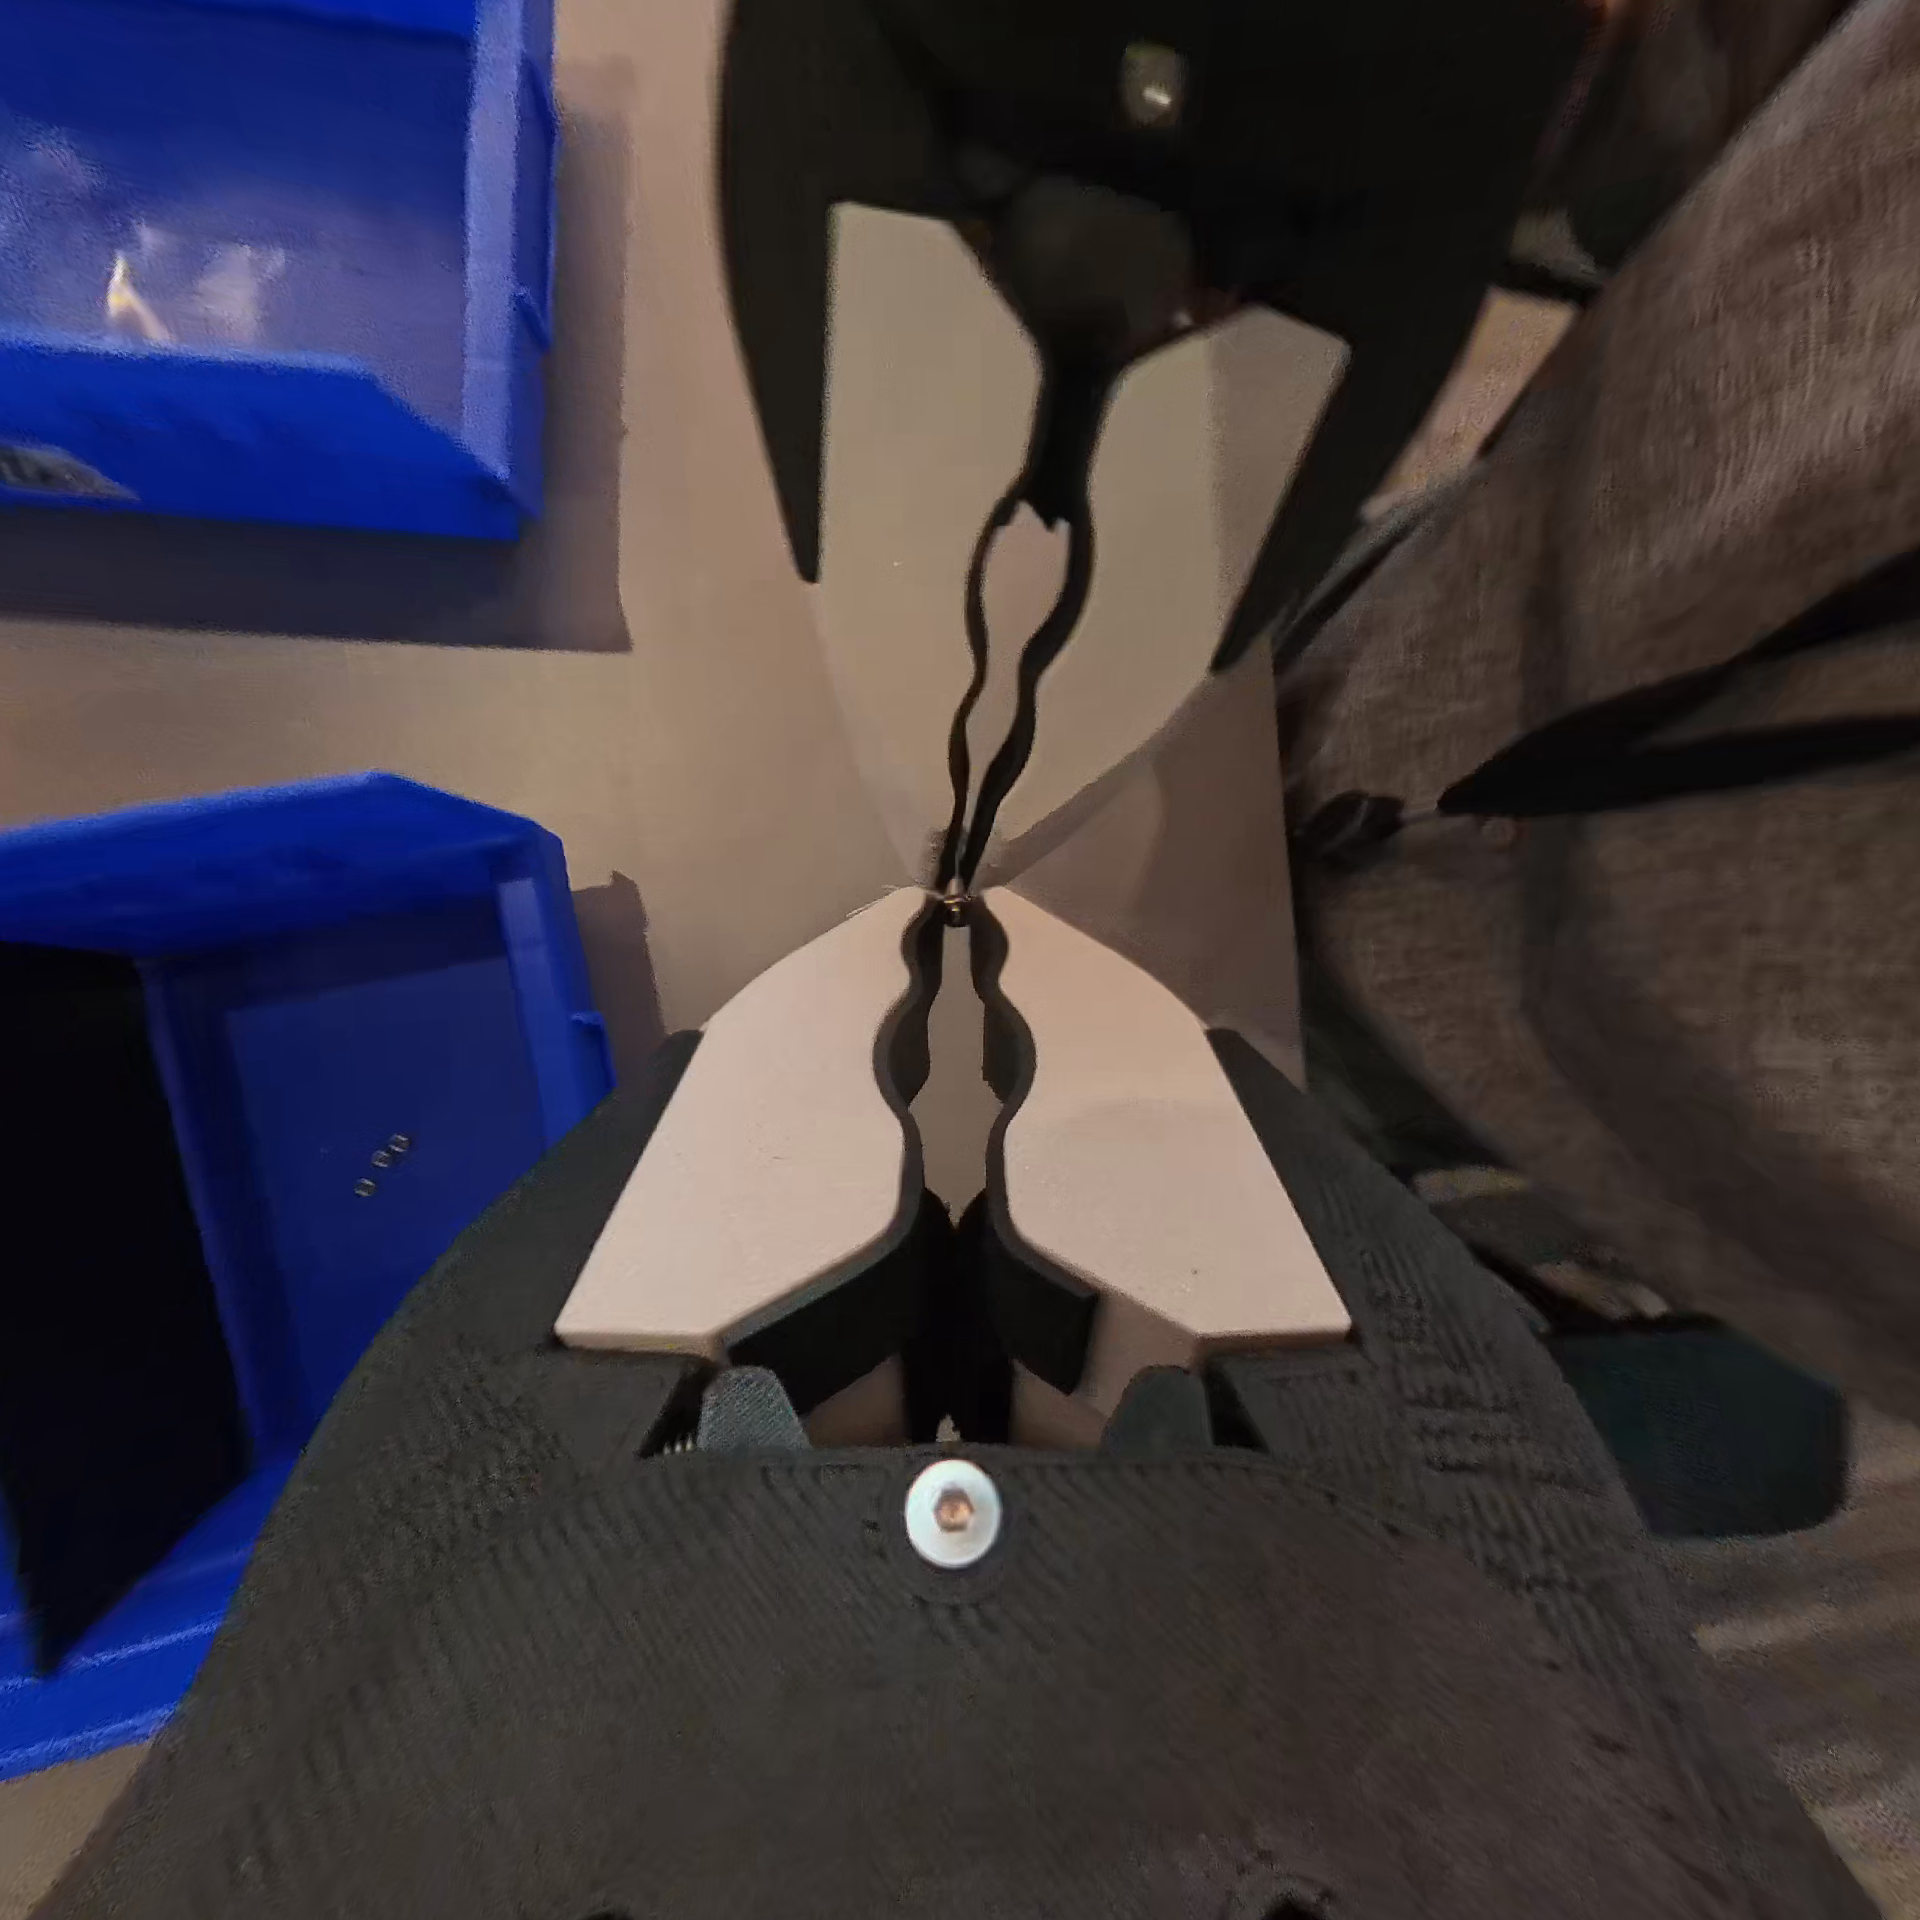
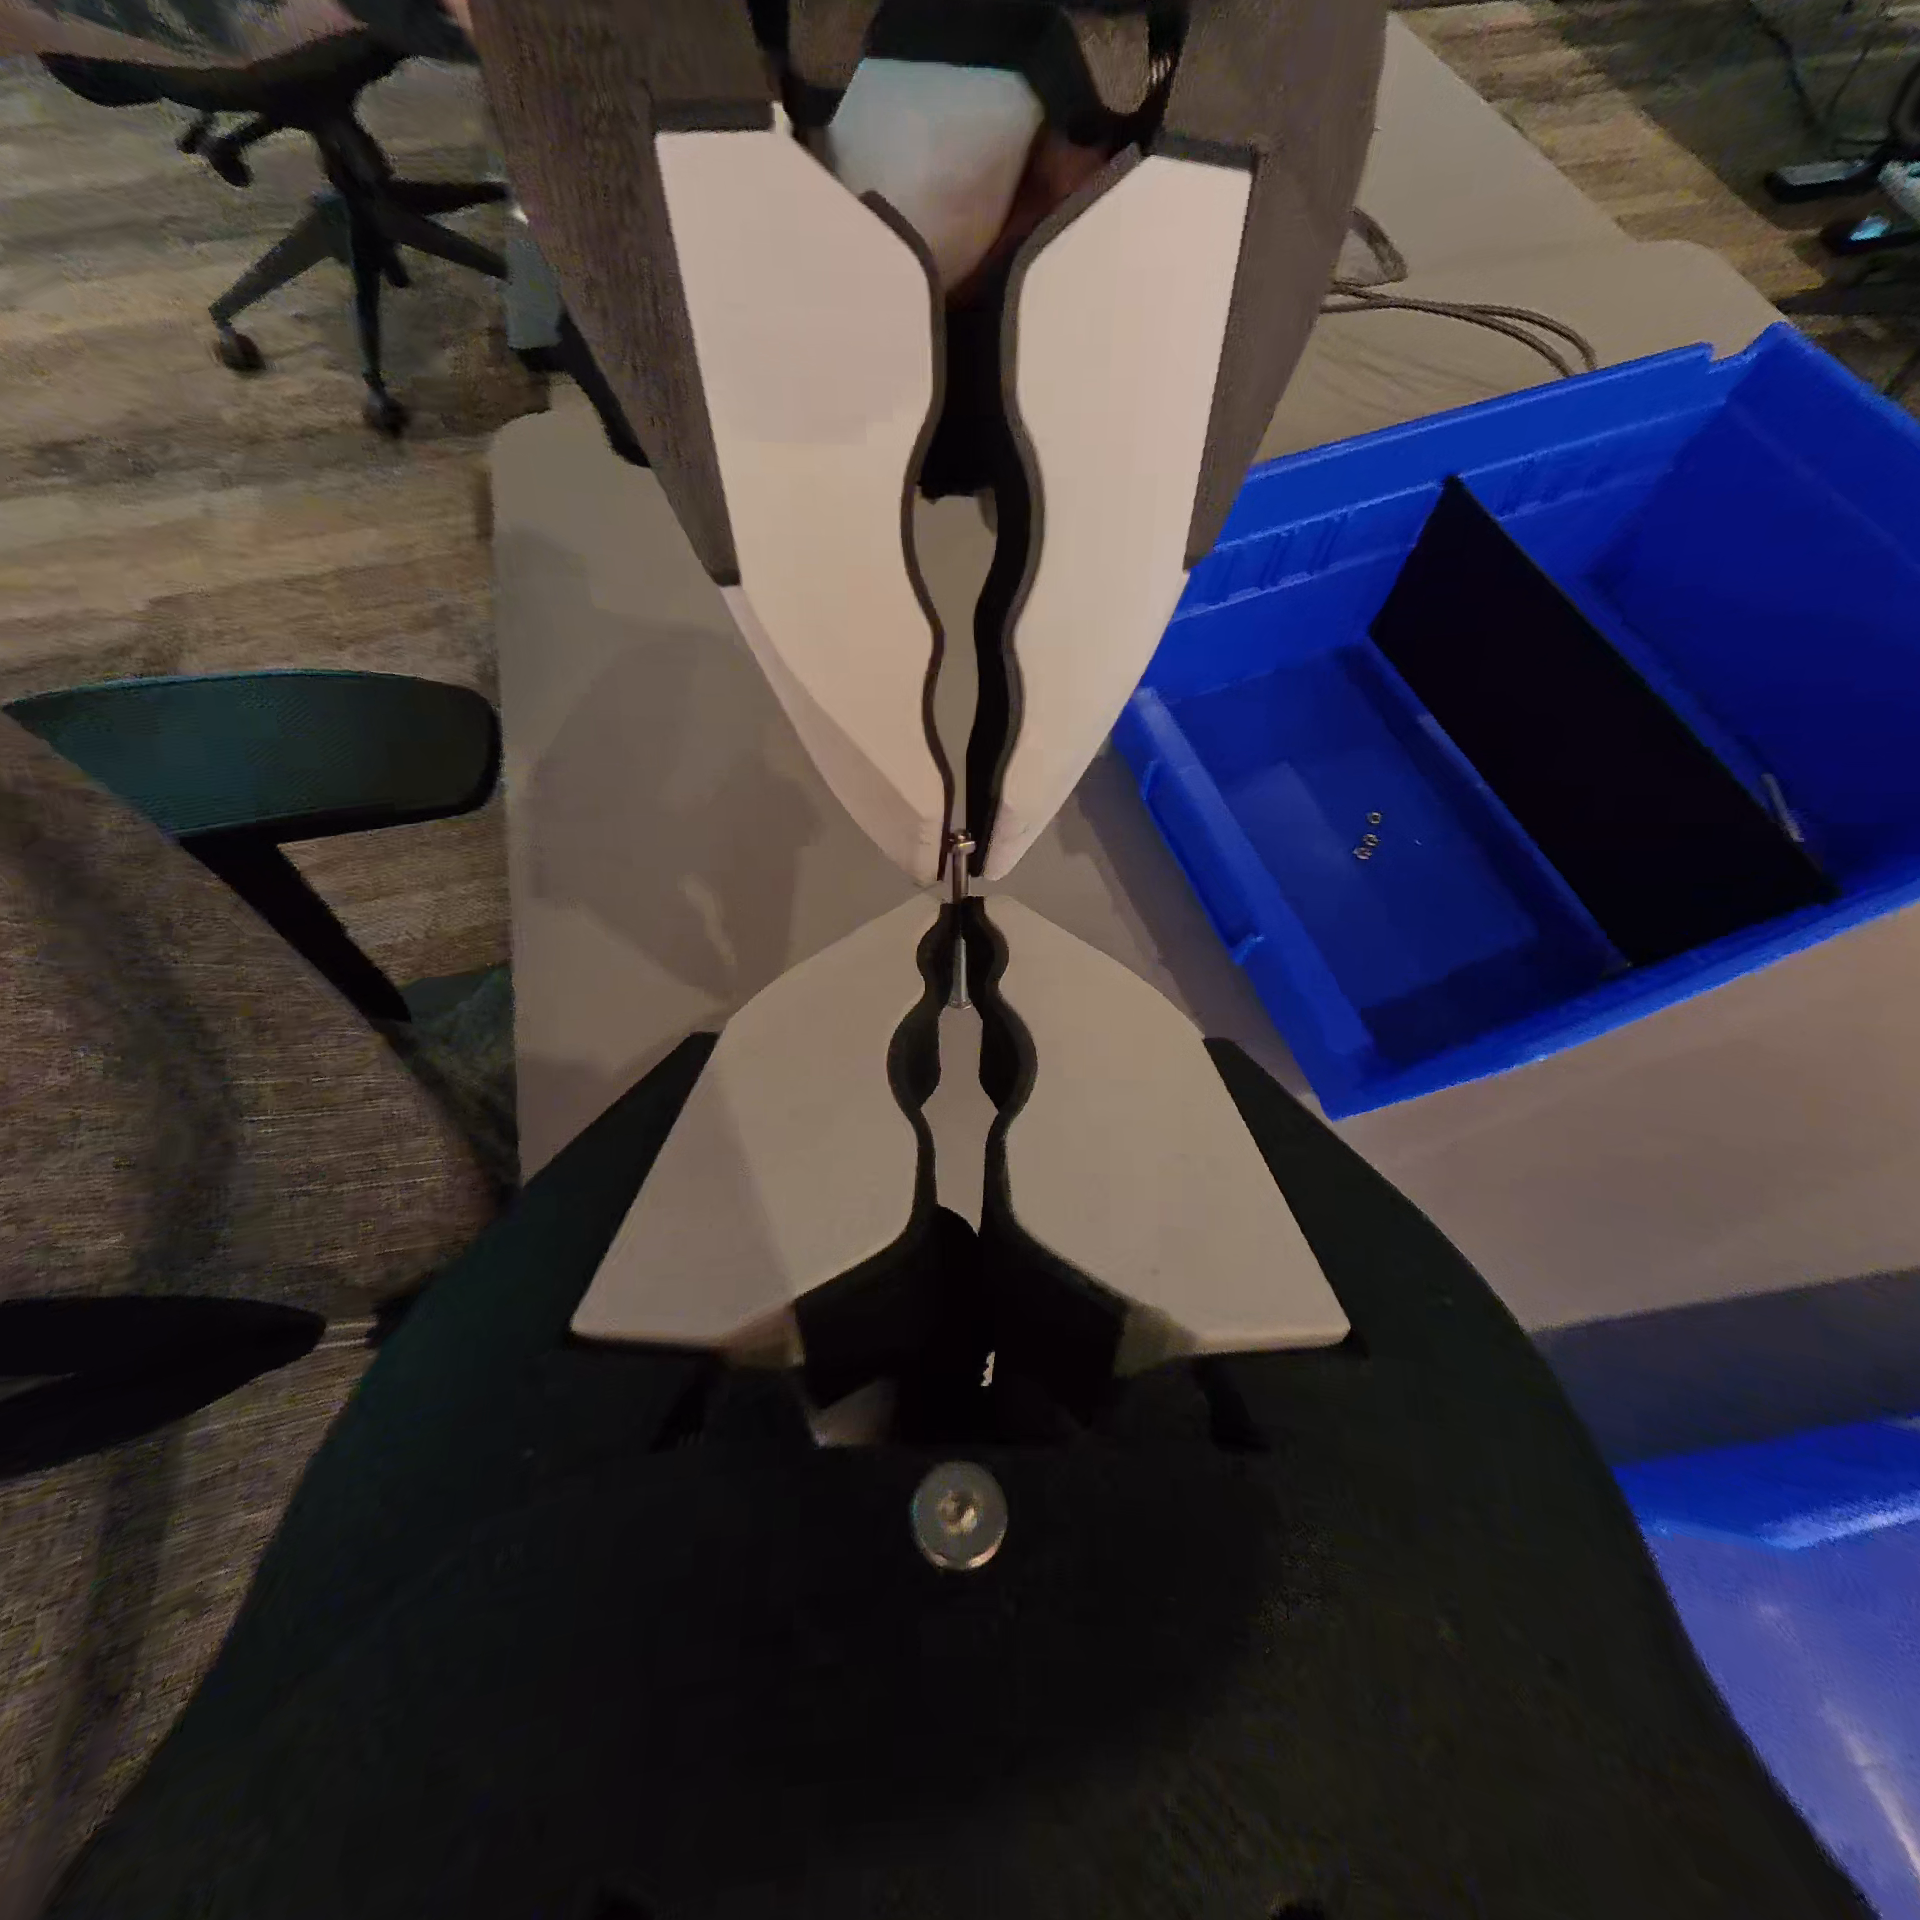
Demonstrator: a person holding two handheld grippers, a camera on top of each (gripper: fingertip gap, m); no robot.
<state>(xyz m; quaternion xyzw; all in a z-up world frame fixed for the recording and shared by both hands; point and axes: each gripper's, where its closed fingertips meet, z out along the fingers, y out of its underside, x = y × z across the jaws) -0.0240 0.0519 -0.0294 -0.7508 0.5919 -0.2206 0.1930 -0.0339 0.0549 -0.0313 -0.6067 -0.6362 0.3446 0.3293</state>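
Up close, the two tools meet tip to tip above the beige bench [image 2: 644, 748]. Each has a black body of ridged, layered plastic with a round silver bolt head set in its middle, and two pale, smooth, matte fingers whose inner edges are lined with black, wavy-cut pads.

The right tool [image 2: 958, 914] is clenched on a small silver screw [image 2: 957, 966]: a slim metal shaft lies in the narrow slot between its pads, head end toward the tool body, the other end reaching out past the tips. The left tool [image 1: 954, 914] faces it from straight ahead, its tips clenched on a tiny metal piece [image 1: 956, 911] at the very point where the two tools touch. Whether that piece is a nut on the screw's end or the end itself is too small to tell.

To the right of the right tool sits a blue bin [image 2: 1299, 582] of glossy moulded plastic, split by a flat black divider [image 2: 1590, 717]. Three tiny metal rings [image 2: 1367, 837] lie on the floor of the nearer compartment. A second blue bin [image 1: 488, 312] shows to the left of the left tool, its contents blurred.

Left of the right tool stand dark office chairs [image 2: 322, 187] on grey, heathered carpet [image 2: 187, 499].

No readable writing shows anywhere.
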